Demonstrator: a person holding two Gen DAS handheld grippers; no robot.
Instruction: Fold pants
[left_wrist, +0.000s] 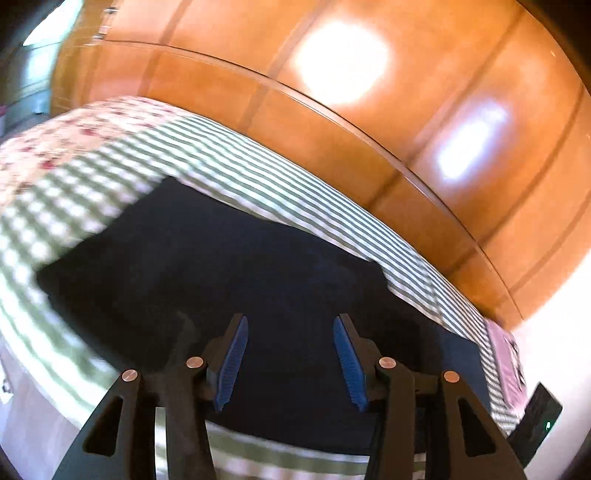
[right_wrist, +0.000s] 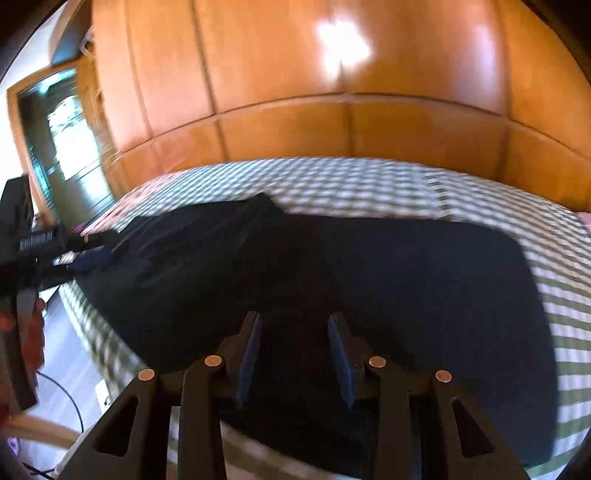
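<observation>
So the dark navy pants (left_wrist: 229, 266) are laid out flat on a bed covered by a green-and-white checked bedspread (left_wrist: 258, 177), with a glossy wooden wardrobe (left_wrist: 369, 110) seen right behind it. The left gripper (left_wrist: 290, 354) is held just above the near part of the pants, its blue pads (left_wrist: 232, 362) spread apart with nothing caught between them. Same deal on the other side: the right gripper (right_wrist: 294, 354) is held over the pants (right_wrist: 406, 288) with its fingers parted and nothing pinched. In the right wrist view, the left gripper (right_wrist: 85, 258) is seen at the far left edge of the fabric, pretty blurry though.
</observation>
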